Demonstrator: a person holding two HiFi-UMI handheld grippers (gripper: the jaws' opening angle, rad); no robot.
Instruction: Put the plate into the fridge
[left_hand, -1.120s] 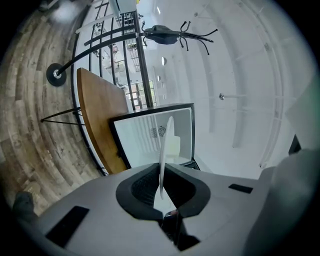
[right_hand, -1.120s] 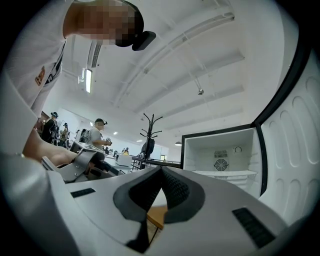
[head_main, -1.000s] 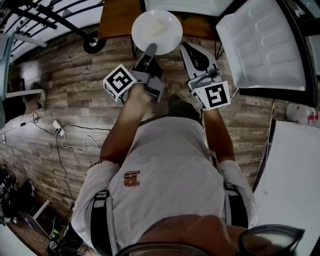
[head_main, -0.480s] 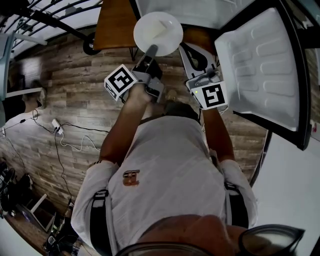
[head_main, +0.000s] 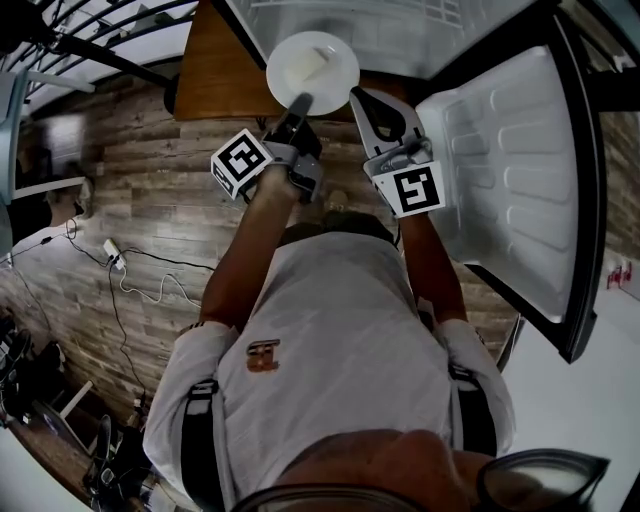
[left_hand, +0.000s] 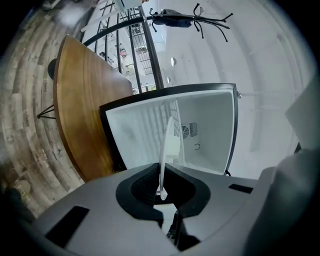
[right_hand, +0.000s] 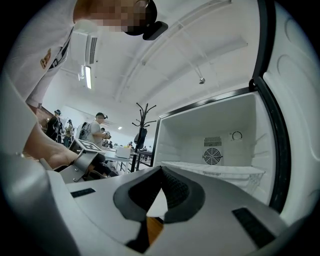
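A white round plate (head_main: 312, 68) is held out over the edge of the wooden table (head_main: 215, 70), in front of the open fridge (head_main: 350, 20). My left gripper (head_main: 300, 103) is shut on the plate's near rim. In the left gripper view the plate (left_hand: 167, 150) stands edge-on between the pads (left_hand: 162, 192), with the empty fridge compartment (left_hand: 205, 130) behind it. My right gripper (head_main: 358, 95) sits just right of the plate, its tips together and nothing in them. In the right gripper view the gripper (right_hand: 160, 169) faces the fridge interior (right_hand: 215, 135) and its wire shelf (right_hand: 220, 170).
The fridge door (head_main: 510, 170) stands swung open at the right, close beside my right gripper. The round wooden table (left_hand: 80, 110) stands left of the fridge. A coat rack (right_hand: 142, 125) and several people (right_hand: 97, 131) are in the background. Cables lie on the plank floor (head_main: 120, 265).
Both grippers and the plate have come nearer to the fridge opening. The fridge door now fills more of the right side of the head view.
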